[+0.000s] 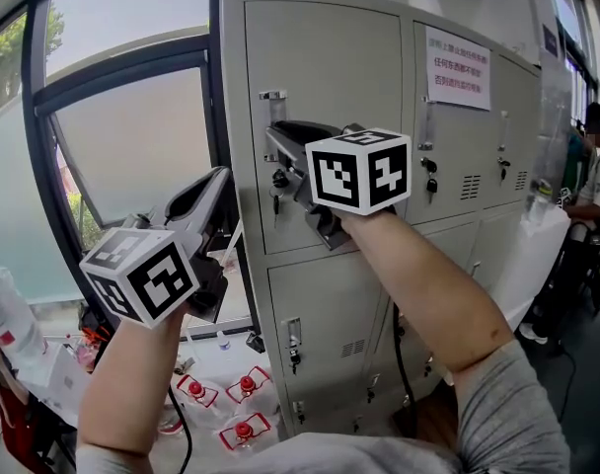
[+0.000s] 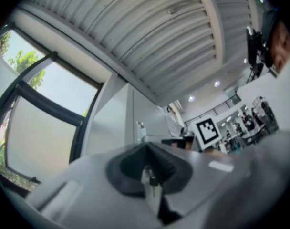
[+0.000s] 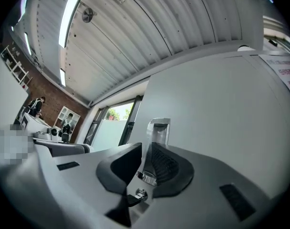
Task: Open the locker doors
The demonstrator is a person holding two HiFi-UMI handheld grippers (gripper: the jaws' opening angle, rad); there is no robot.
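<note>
1. The right gripper is held up at the upper-left locker door, nose on the chrome handle. My read: it is lining up to take the pull.
2. Its jaws stand a narrow slit apart. The handle shows through the slit, with the key lock just below. The pads don't look to be pressing on anything, so I judge nothing is held yet.
3. The left gripper sits lower, beside the locker's side wall near the window and off the doors. It is probably parked clear of the door swing.
4. Its jaws are together at the tips, with nothing in them.
5. Only the head view shows the whole bank: every door in view is closed, including the one with the notice.
6. Only the right gripper view shows the jaw gap and how it lines up with the handle. In the head view, the marker cube and gripper body cover that spot.
7. The left gripper view gives mostly ceiling and window, plus the other gripper's cube, but no door front.
</note>
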